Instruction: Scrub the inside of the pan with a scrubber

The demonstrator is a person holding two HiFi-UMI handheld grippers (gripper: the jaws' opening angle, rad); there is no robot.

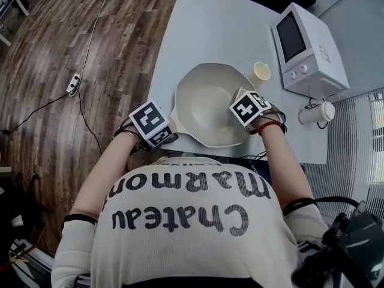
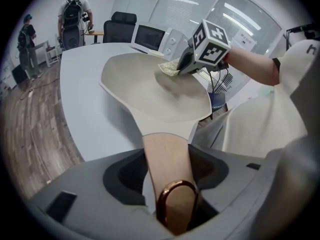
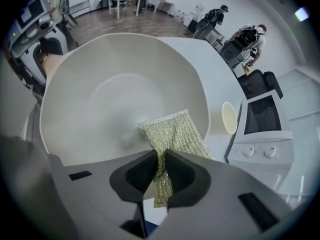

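A cream pan (image 1: 207, 104) sits on the pale table (image 1: 204, 29) in front of me. Its wooden handle (image 2: 165, 159) with a copper hanging loop lies between the jaws of my left gripper (image 2: 167, 171), which is shut on it at the pan's near left (image 1: 168, 135). My right gripper (image 3: 160, 171) is shut on a yellow-green mesh scrubber (image 3: 175, 134). The scrubber's free end rests against the inside wall of the pan (image 3: 115, 94) at its right side. From the left gripper view, the right gripper (image 2: 182, 66) and scrubber (image 2: 169, 69) show at the pan's far rim.
A white microwave (image 1: 309, 50) stands at the table's right, with a paper cup (image 1: 261, 72) between it and the pan. A white cylinder (image 1: 318, 111) lies near the right edge. A power strip (image 1: 73, 83) lies on the wooden floor. People (image 2: 75, 14) stand far off.
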